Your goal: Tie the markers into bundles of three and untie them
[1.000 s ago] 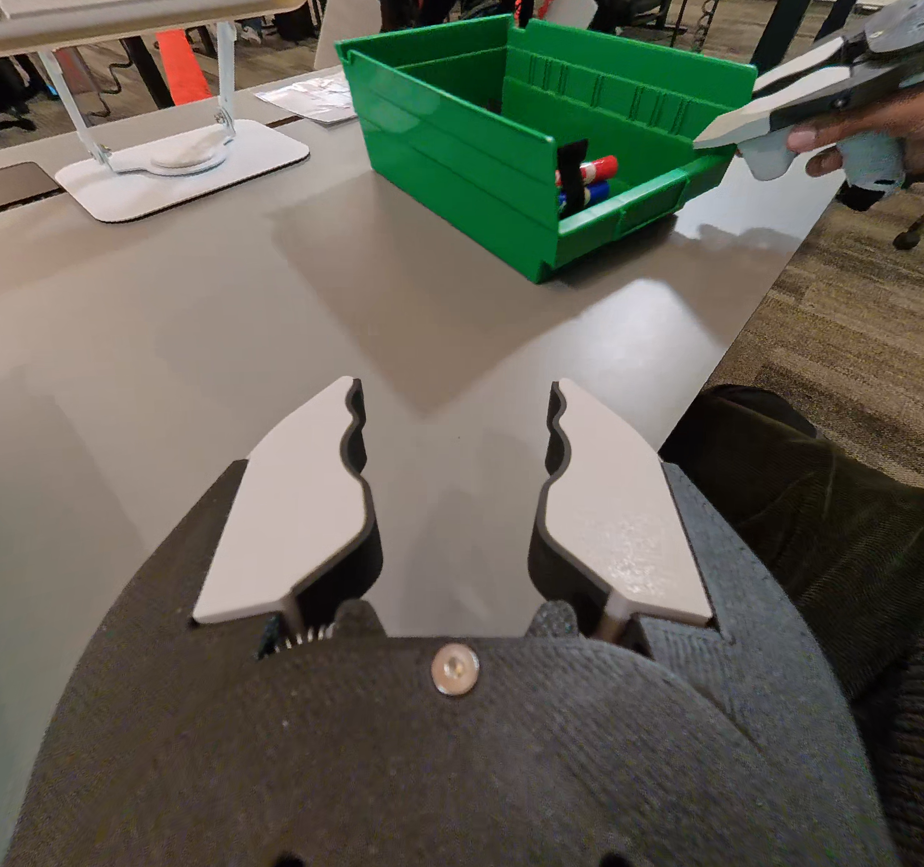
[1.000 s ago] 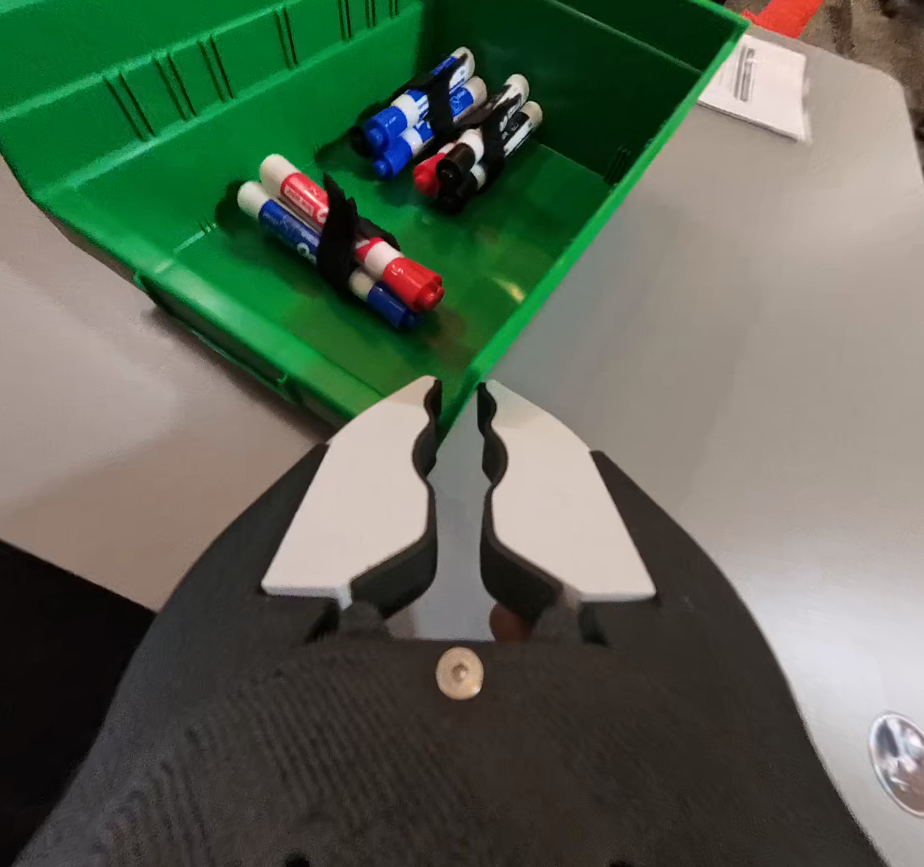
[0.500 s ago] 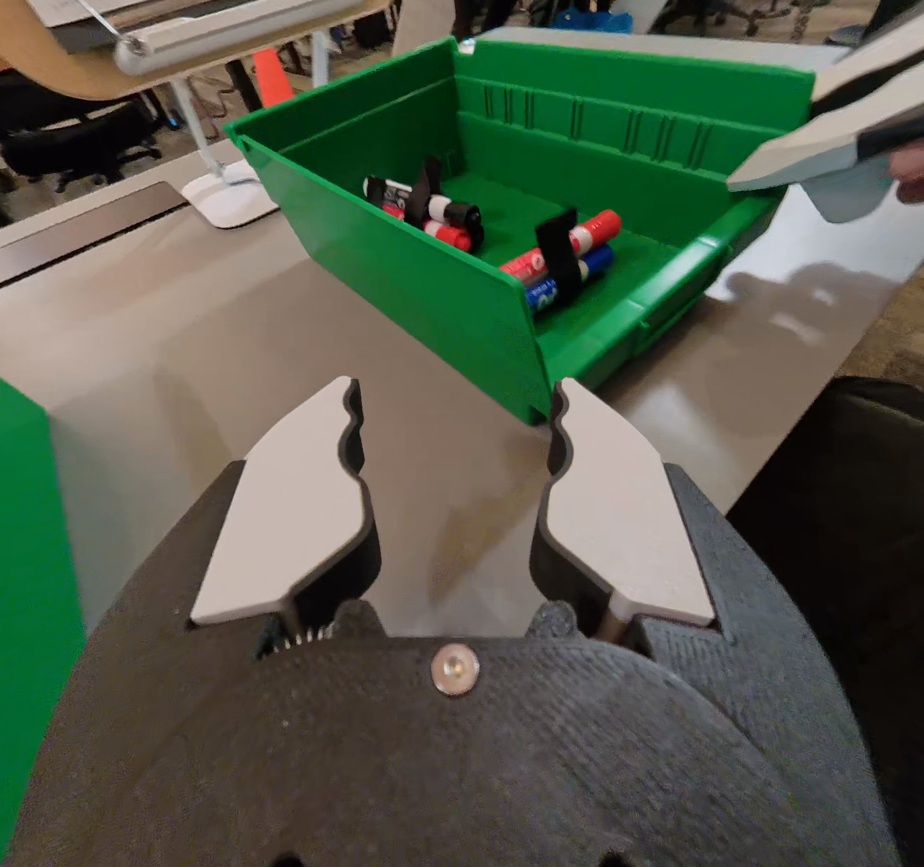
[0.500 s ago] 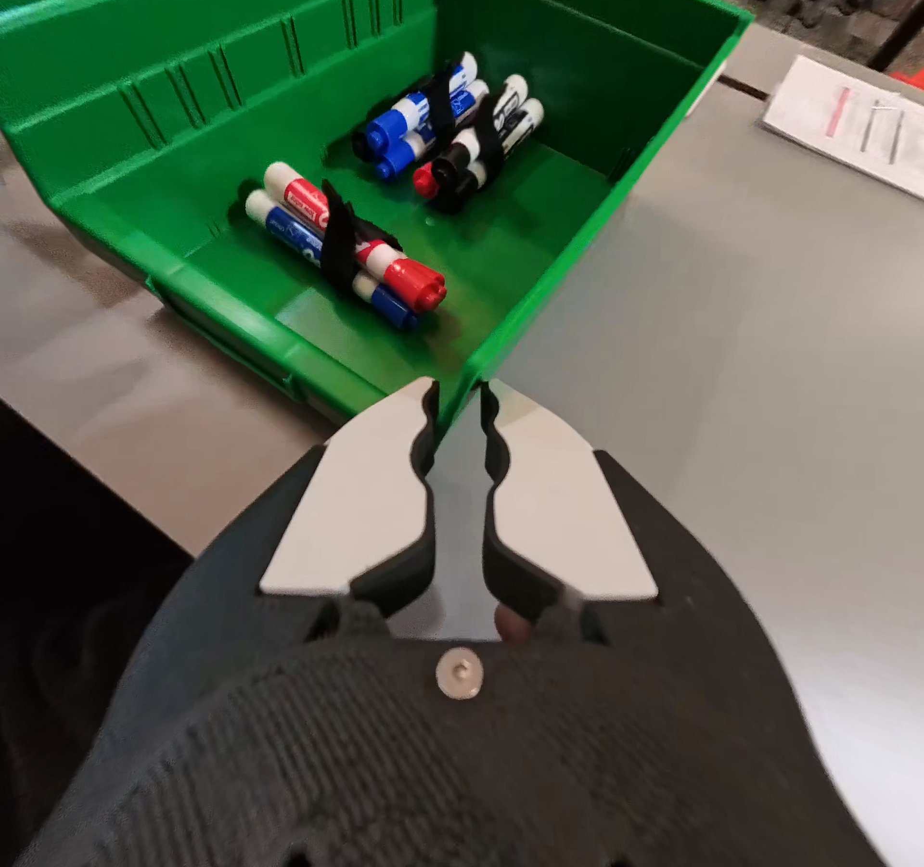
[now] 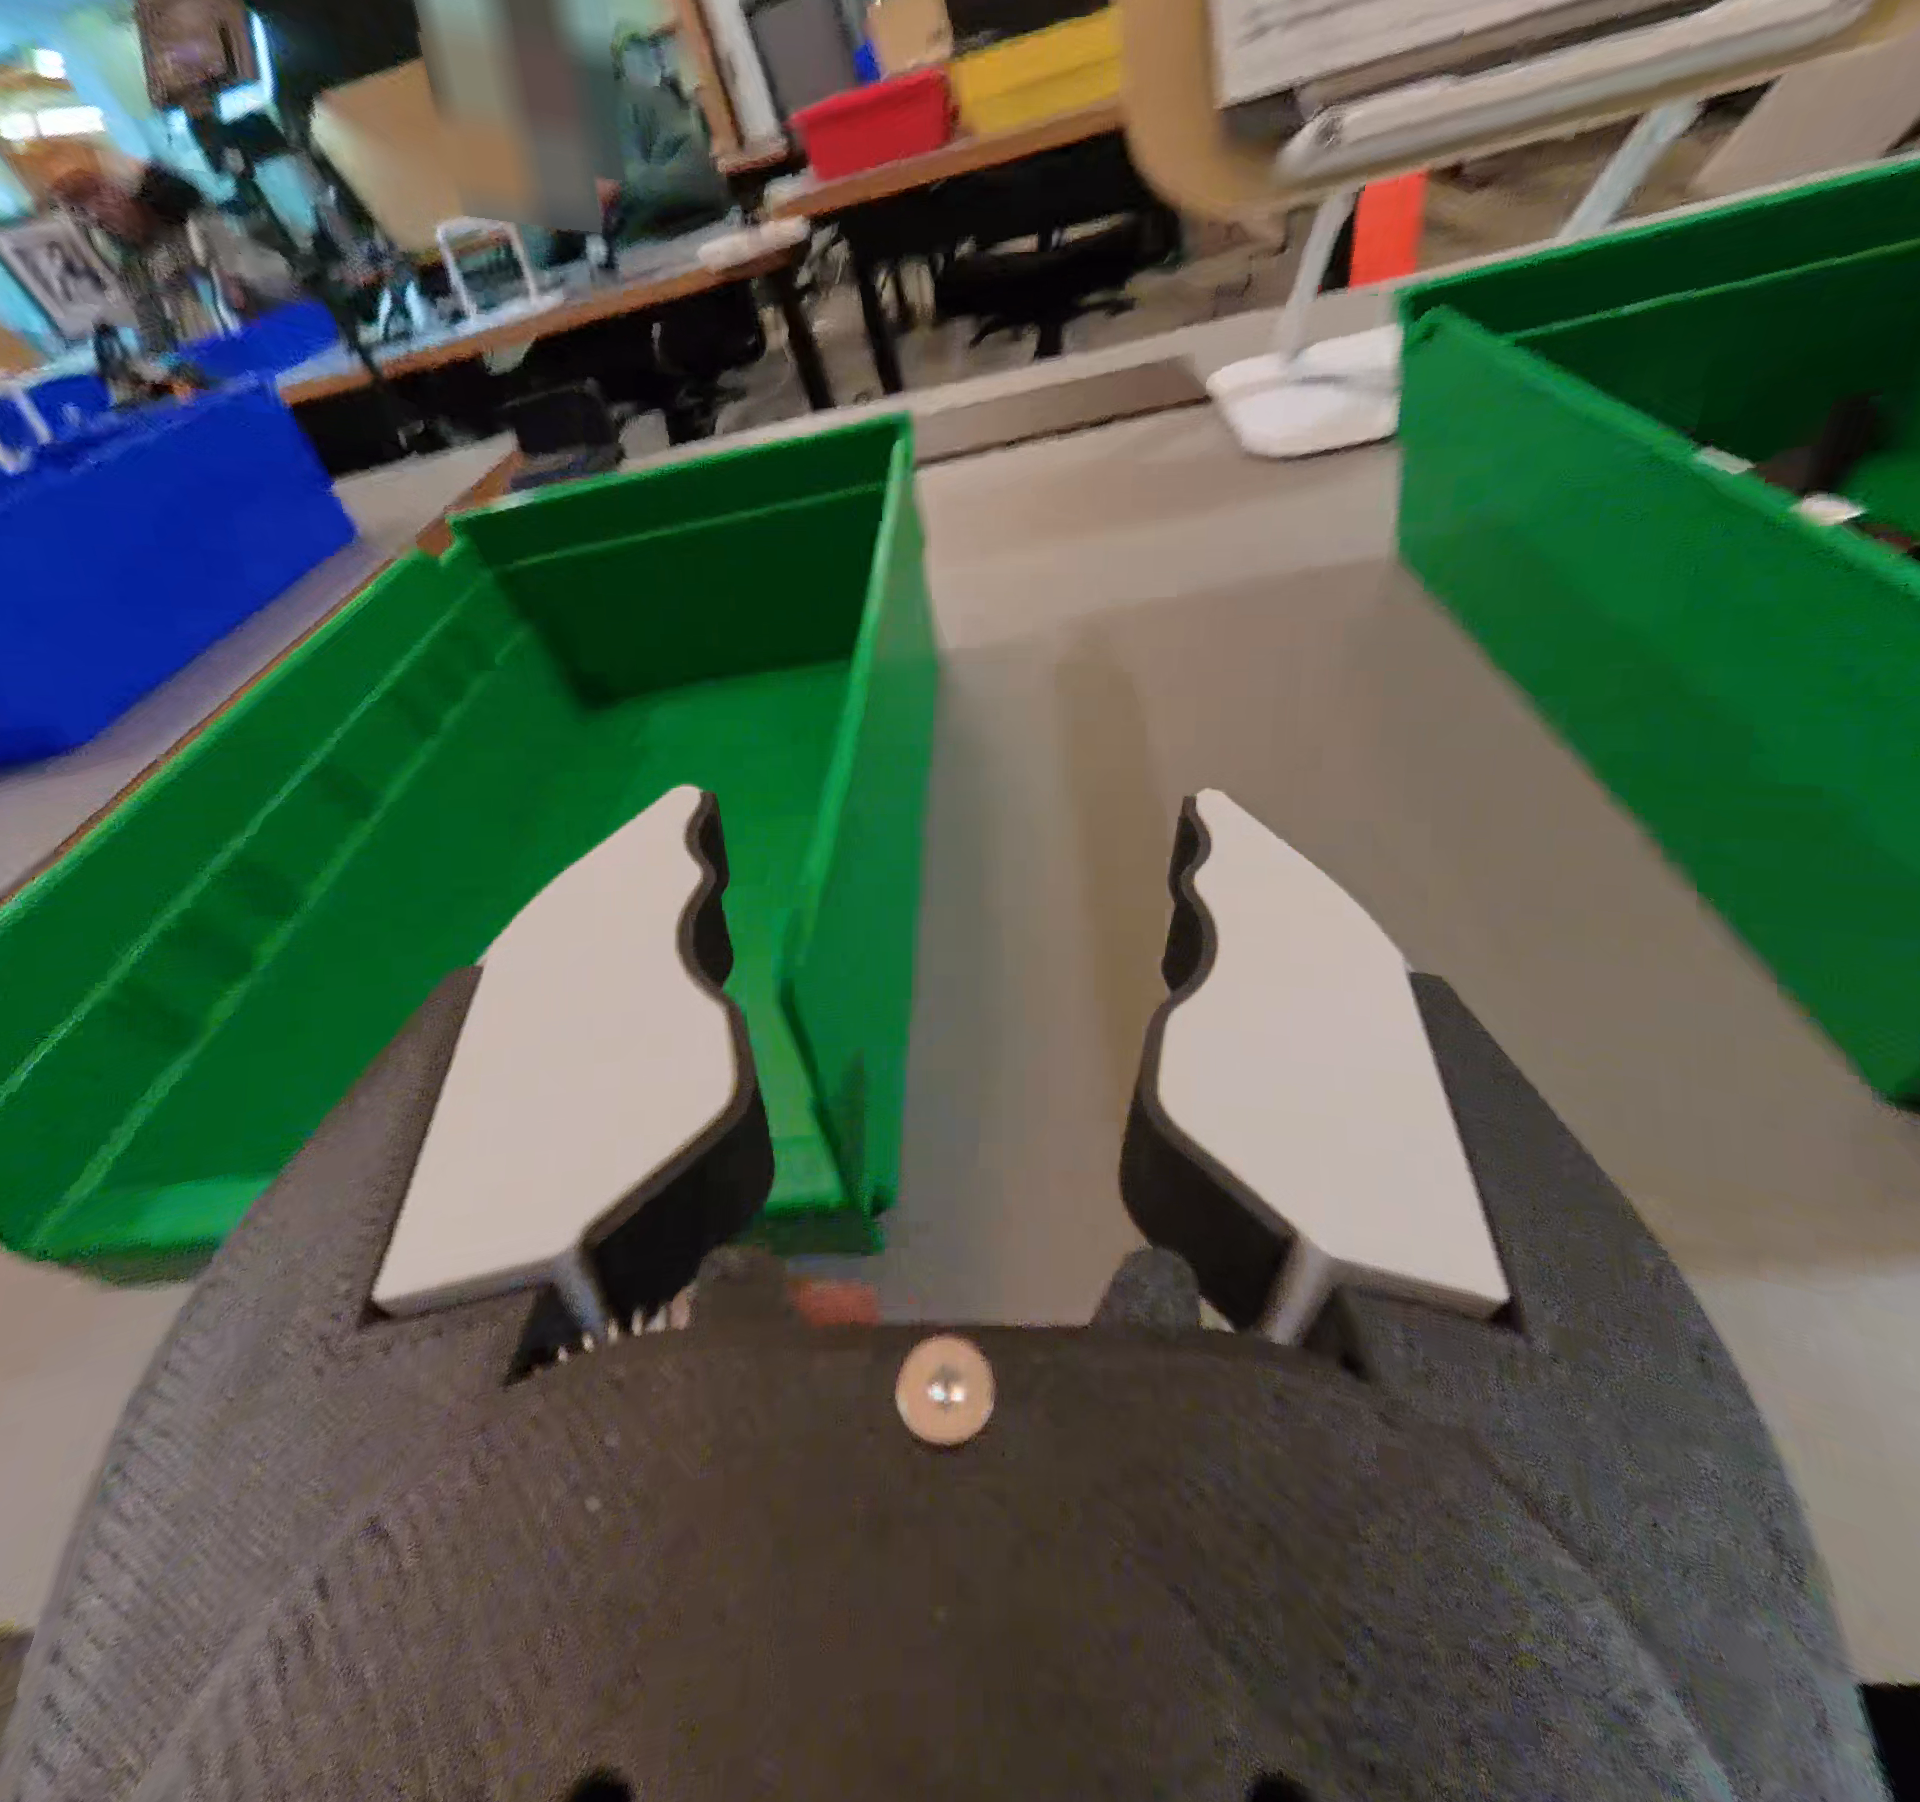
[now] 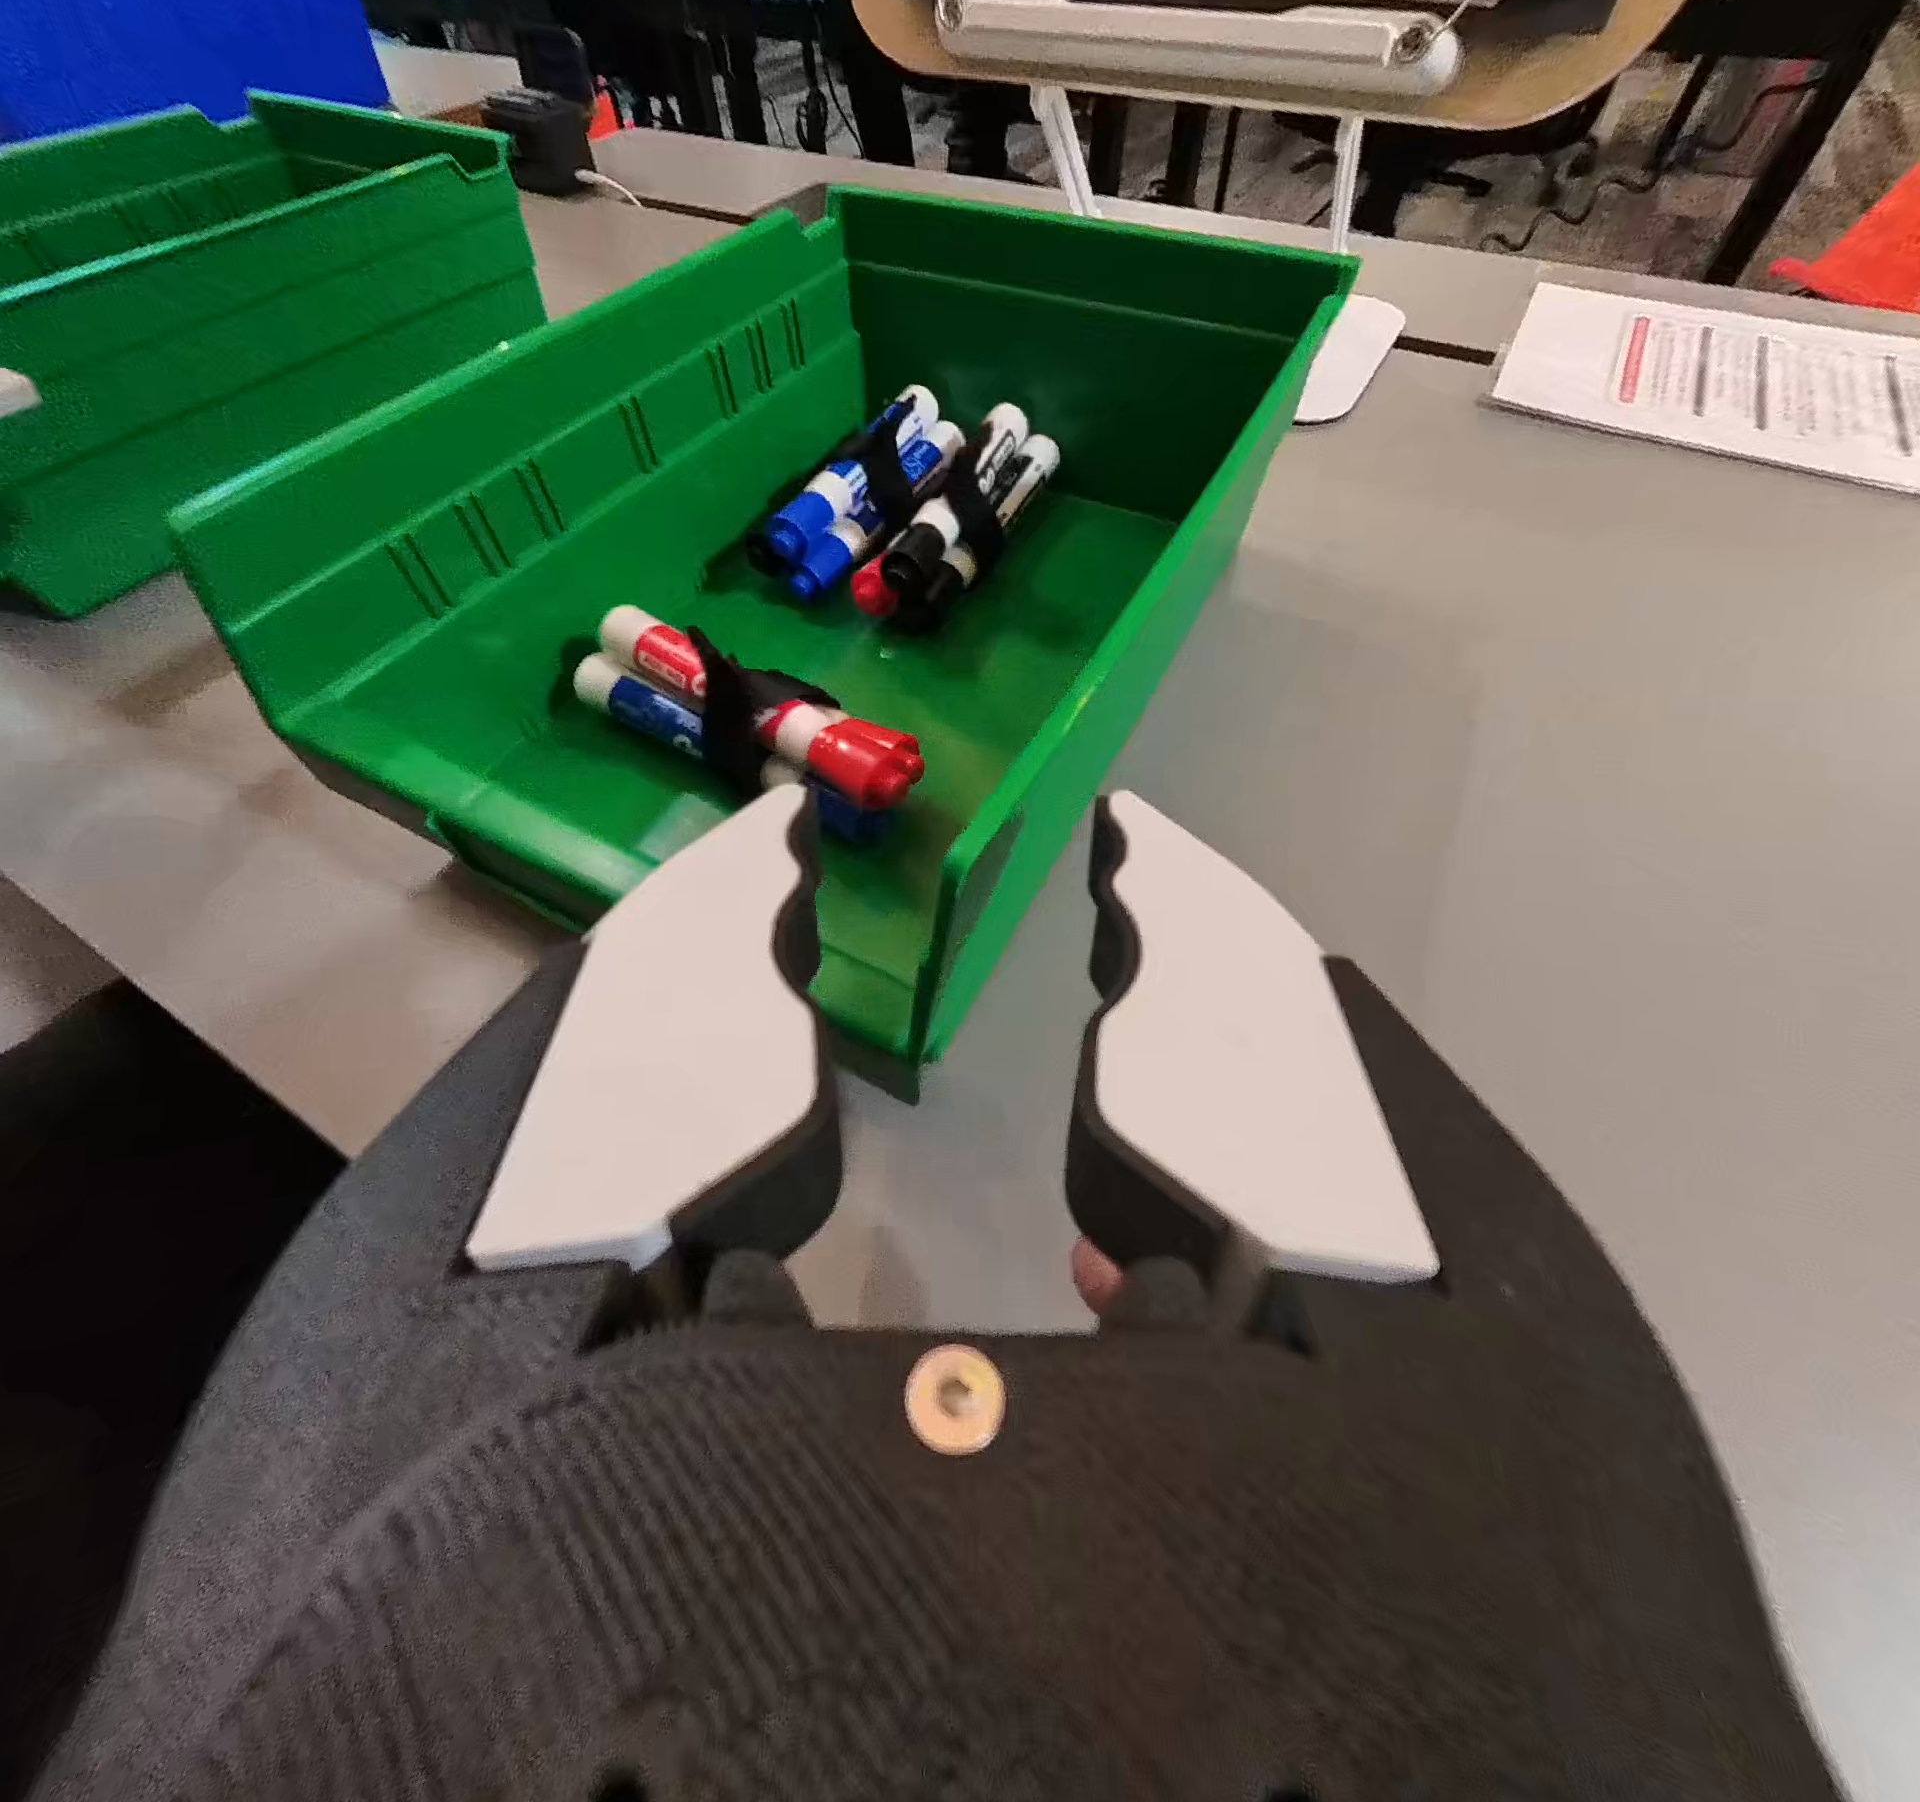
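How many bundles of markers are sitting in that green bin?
3, all in the green bin: a red-and-blue bundle nearest the right gripper, a blue bundle farther back, and a black-and-red bundle touching its right side. None seem hidden.

Bright, even indoor light; soft glare on the grey table (image 6: pixel 1558 713), motion blur and wide-angle bending at the edges

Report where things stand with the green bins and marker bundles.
Done: three strapped bundles, the red-and-blue bundle, the blue bundle and the black bundle, lie in the nearer bin. In hand: nothing. The right gripper is open at that bin's near corner, and the left gripper is open by the other bin. Left: the other bin shows no contents.
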